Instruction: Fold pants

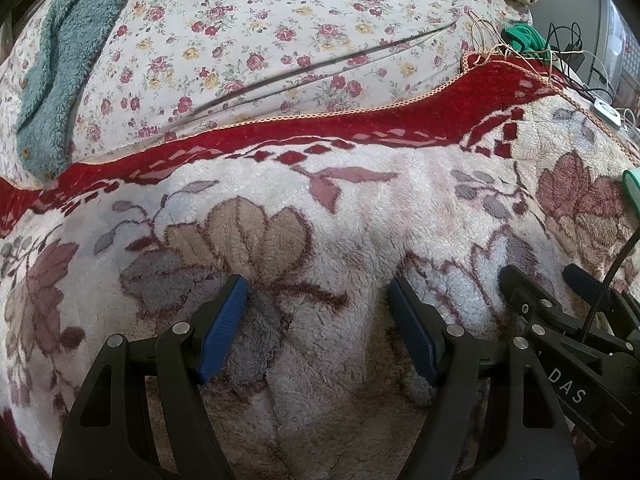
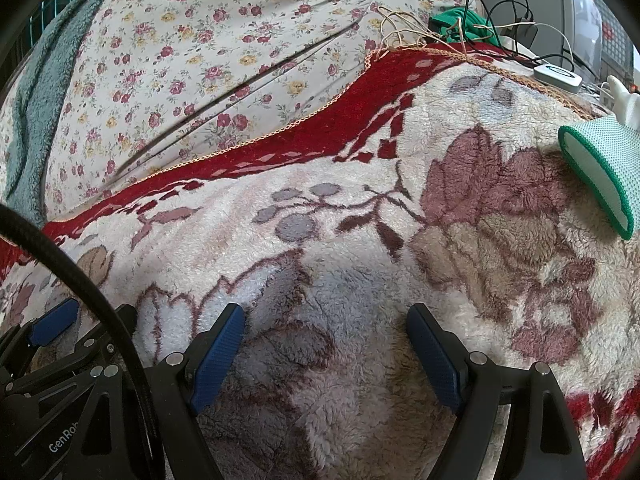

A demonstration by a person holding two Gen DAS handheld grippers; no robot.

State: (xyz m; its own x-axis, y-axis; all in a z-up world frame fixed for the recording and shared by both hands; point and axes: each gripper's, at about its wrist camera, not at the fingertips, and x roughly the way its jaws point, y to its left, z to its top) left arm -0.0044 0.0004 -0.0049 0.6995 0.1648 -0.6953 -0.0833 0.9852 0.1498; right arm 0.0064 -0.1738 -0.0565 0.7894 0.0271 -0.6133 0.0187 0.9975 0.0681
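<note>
No pants clearly show in either view. A teal fleece garment [image 1: 60, 76] lies at the far left on the floral sheet; it also shows in the right wrist view [image 2: 38, 92]. My left gripper [image 1: 318, 300] is open and empty, hovering just above a plush floral blanket [image 1: 360, 208]. My right gripper [image 2: 324, 328] is open and empty over the same blanket [image 2: 360, 240]. The right gripper shows at the right edge of the left wrist view [image 1: 536, 280]. The left gripper shows at the lower left of the right wrist view; one of its fingers [image 2: 54, 322] is visible.
A floral sheet [image 1: 280, 32] lies beyond the blanket's red border [image 1: 320, 128]. A white-and-green mesh item [image 2: 600, 168] rests on the blanket at right. Cables, a green cloth [image 2: 460, 20] and a small white device [image 2: 558, 74] sit at the far right.
</note>
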